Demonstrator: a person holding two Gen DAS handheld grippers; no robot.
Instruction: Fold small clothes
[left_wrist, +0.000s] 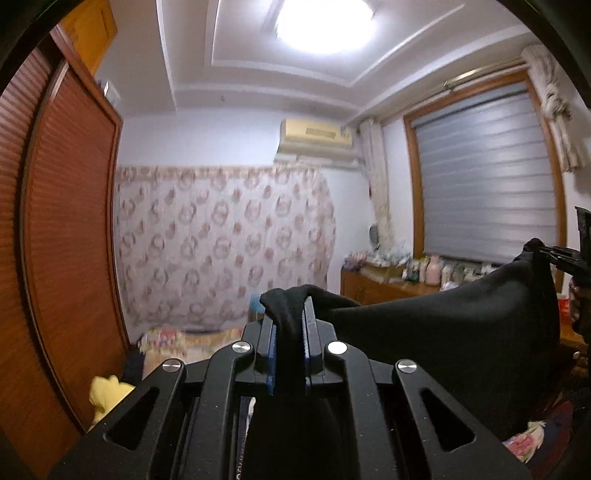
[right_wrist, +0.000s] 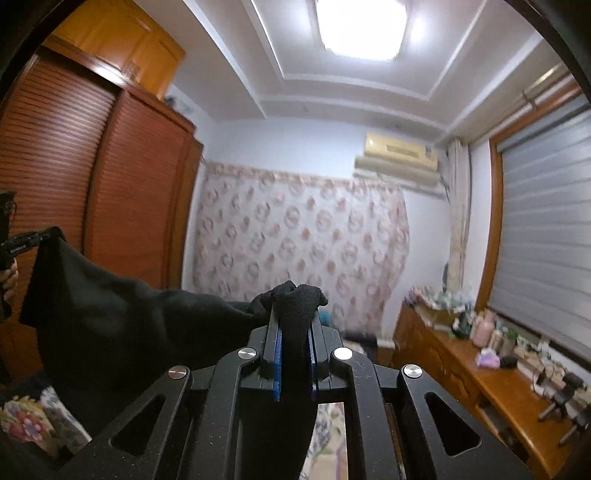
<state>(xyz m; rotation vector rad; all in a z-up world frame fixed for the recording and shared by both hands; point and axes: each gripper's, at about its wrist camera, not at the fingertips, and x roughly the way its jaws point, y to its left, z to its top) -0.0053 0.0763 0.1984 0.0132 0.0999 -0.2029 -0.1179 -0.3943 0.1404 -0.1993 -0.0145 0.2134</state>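
Up off the bed between both grippers, black garment (left_wrist: 443, 332) stretched out, left gripper (left_wrist: 290, 325) and right gripper (right_wrist: 295, 325) clenched on opposite corners — best kept taut and level before laying flat.

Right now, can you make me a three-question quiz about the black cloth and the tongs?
1. Where is the black cloth?
A. flat on the bed
B. held up between both tongs
C. inside the wardrobe

2. What colour are the pads inside the tongs?
A. blue
B. red
C. green

3. How are the left tongs?
A. wide open
B. shut on the cloth
C. shut on nothing

Answers: 1 B, the cloth stretches from the left tongs to the right tongs. 2 A, blue strips line the fingers. 3 B, cloth is pinched between them.
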